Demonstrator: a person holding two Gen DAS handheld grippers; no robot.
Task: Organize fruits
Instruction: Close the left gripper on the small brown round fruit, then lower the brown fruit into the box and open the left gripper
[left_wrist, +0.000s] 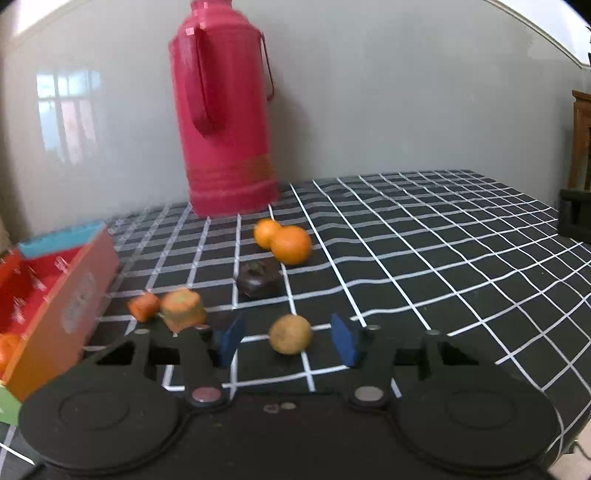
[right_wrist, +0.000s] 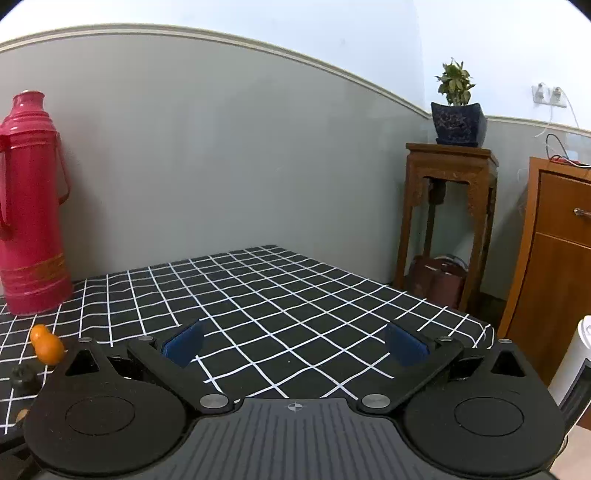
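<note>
In the left wrist view, my left gripper (left_wrist: 290, 338) is open, and a small tan round fruit (left_wrist: 290, 334) lies on the cloth between its blue pads without touching them. Two oranges (left_wrist: 291, 244) lie together farther back. A dark fruit (left_wrist: 258, 278) sits in front of them. A brownish-green fruit (left_wrist: 183, 308) and a small orange one (left_wrist: 144, 305) lie to the left, beside an open red-lined box (left_wrist: 79, 306) that holds an orange fruit (left_wrist: 8, 350). My right gripper (right_wrist: 294, 345) is open and empty over bare cloth; the oranges (right_wrist: 46, 345) and the dark fruit (right_wrist: 24, 376) show at its far left.
A tall red thermos (left_wrist: 225, 110) stands at the back by the wall, also in the right wrist view (right_wrist: 31, 206). The table has a black checked cloth (left_wrist: 424, 258). Off its right edge are a wooden stand with a potted plant (right_wrist: 448, 218) and a wooden cabinet (right_wrist: 557, 266).
</note>
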